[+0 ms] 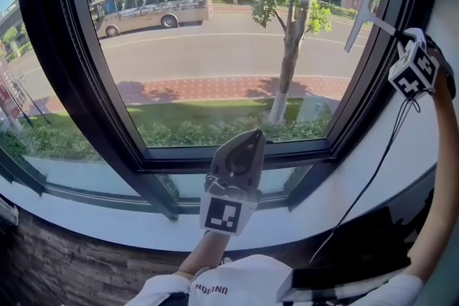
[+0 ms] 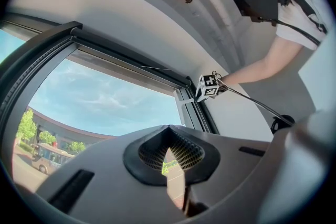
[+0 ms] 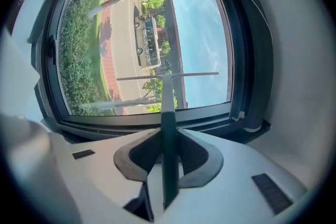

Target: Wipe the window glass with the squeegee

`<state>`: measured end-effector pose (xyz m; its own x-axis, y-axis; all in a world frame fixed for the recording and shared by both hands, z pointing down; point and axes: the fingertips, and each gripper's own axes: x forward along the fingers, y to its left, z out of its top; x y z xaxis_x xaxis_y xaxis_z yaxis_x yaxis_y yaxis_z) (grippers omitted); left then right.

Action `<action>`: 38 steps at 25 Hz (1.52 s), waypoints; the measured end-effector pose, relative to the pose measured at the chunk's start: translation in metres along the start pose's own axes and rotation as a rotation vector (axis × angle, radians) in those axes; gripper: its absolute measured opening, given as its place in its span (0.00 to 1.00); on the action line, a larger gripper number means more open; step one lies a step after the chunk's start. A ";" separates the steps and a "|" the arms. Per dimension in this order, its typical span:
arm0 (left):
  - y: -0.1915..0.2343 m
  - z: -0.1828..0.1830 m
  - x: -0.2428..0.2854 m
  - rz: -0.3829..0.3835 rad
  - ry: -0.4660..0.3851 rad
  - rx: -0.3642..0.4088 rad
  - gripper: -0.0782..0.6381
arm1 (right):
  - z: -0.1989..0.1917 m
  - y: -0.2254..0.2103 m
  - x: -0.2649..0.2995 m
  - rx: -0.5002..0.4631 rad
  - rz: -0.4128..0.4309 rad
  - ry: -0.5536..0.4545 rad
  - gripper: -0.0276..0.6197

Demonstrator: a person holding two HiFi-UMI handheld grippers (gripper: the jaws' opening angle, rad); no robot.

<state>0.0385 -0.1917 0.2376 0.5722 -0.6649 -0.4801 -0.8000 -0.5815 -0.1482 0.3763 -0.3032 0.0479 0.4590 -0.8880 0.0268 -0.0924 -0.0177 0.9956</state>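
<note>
Squeegee: a slim T-shaped tool at the upper right of the head view. Its crossbar blade lies against, or just at, the window glass near the right side of the dark frame.
Right tongs: pinching the squeegee's dark handle, which runs straight out between the pads to the pale blade.
Left tongs: pressed together on nothing, with only a thin slit of daylight between the mesh pads. They hang low in the middle of the head view, apart from the glass.
Handling: the tool looks light, with a thin, stiff handle. The blade edge probably flexes a little and should slide easily on smooth glass. The long crossbar may twist in the grip if pressure is uneven.
Where to hold: on the handle well back from the blade, as it is now, with the handle square to the pads so the blade lies flat.
Glass: hard and breakable, so it calls for steady, moderate pressure.
Writing: the bus outside has lettering along its side, too small to read. The white shirt at the bottom edge carries a short dark print that I can't read with certainty. The marker cube shows only square patterns.
</note>
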 end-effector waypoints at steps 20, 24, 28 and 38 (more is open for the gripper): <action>-0.002 -0.003 0.002 -0.009 -0.005 -0.016 0.10 | -0.047 0.004 0.005 0.023 0.007 0.173 0.19; 0.002 -0.003 -0.001 0.010 -0.001 0.002 0.10 | -0.036 0.000 -0.006 0.024 -0.031 0.112 0.19; 0.013 0.001 -0.007 0.036 0.003 0.023 0.10 | 0.002 0.002 -0.035 0.015 -0.091 -0.025 0.19; 0.029 0.010 -0.037 0.132 0.042 0.083 0.10 | 0.202 0.104 -0.115 -0.050 -0.055 -0.552 0.19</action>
<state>-0.0072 -0.1794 0.2424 0.4665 -0.7534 -0.4635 -0.8800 -0.4480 -0.1575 0.1358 -0.2954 0.1301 -0.0704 -0.9955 -0.0633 -0.0327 -0.0611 0.9976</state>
